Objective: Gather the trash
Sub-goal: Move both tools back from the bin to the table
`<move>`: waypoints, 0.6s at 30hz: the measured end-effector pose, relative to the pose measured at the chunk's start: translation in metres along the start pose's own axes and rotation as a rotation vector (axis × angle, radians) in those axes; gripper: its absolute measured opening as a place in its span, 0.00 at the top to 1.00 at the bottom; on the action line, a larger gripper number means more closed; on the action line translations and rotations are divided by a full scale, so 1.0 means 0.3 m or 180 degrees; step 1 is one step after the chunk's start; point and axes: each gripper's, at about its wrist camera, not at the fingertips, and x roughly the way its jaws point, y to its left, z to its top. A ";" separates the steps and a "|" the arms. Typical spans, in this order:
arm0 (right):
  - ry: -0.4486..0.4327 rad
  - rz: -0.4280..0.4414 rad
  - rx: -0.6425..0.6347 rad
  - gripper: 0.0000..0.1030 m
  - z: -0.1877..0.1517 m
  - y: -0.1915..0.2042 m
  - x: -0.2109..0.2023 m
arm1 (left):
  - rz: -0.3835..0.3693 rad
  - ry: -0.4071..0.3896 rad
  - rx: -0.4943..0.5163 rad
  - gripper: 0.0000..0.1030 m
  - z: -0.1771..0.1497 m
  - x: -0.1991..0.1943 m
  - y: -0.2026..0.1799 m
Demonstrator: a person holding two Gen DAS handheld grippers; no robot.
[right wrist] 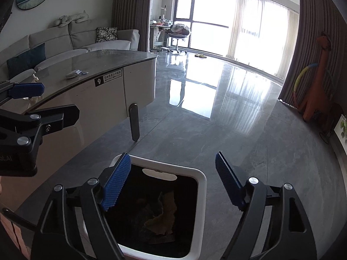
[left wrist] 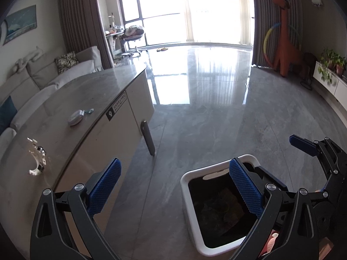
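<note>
Hovering over the floor beside the table, both grippers hang with fingers spread wide and nothing between them. The left gripper (left wrist: 175, 186) sits between the table's (left wrist: 91, 91) side panel and the white trash bin (left wrist: 190, 212), its right pad overlapping the bin's opening; the right gripper (right wrist: 173, 179) hangs almost directly above that same bin (right wrist: 201, 195), where brownish crumpled scraps (right wrist: 162, 214) already lie at the bottom. What looks like the next piece of trash, a torn white wrapper (left wrist: 36, 158), rests on the tabletop near its close edge, ahead and well to the left of the left gripper's fingers. Its curved body seems to run roughly along the table edge, though the fisheye distortion makes that uncertain. The left gripper is clearly the nearer one; the right view barely shows the wrapper, since the left gripper blocks that corner. So the coming reach probably belongs to the left side, swinging leftward and up onto the tabletop. A small white oval gadget with a teal charm (left wrist: 76, 117) lies farther along the surface; it looks like a belonging, not rubbish.
</note>
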 end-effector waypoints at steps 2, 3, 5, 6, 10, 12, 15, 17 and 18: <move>-0.0082 -0.0068 -0.0040 0.06 0.007 0.004 -0.010 | -0.0006 -0.0006 -0.0003 0.04 0.001 -0.001 -0.001; -0.0123 -0.0089 -0.0064 0.05 0.011 0.007 -0.016 | -0.0008 -0.0013 -0.0005 0.04 0.000 -0.001 0.003; -0.0197 -0.0125 -0.0099 0.05 0.020 0.011 -0.026 | -0.0006 -0.0028 -0.0017 0.04 0.000 -0.005 0.009; -0.0215 -0.0134 -0.0109 0.05 0.025 0.011 -0.028 | -0.0010 -0.0031 -0.0028 0.04 0.000 -0.007 0.013; -0.0334 -0.0137 -0.0106 0.05 0.040 0.011 -0.045 | -0.0005 -0.0046 -0.0066 0.04 0.005 -0.014 0.028; -0.0387 -0.0150 -0.0114 0.05 0.047 0.014 -0.050 | 0.0004 -0.0056 -0.0081 0.04 0.007 -0.019 0.033; -0.0486 -0.0159 -0.0150 0.04 0.055 0.019 -0.063 | 0.0004 -0.0080 -0.0113 0.04 0.013 -0.023 0.043; -0.0535 -0.0164 -0.0173 0.04 0.064 0.027 -0.070 | 0.0012 -0.0096 -0.0138 0.04 0.015 -0.024 0.051; -0.0553 -0.0156 -0.0167 0.04 0.070 0.024 -0.073 | 0.0019 -0.0107 -0.0159 0.04 0.016 -0.026 0.057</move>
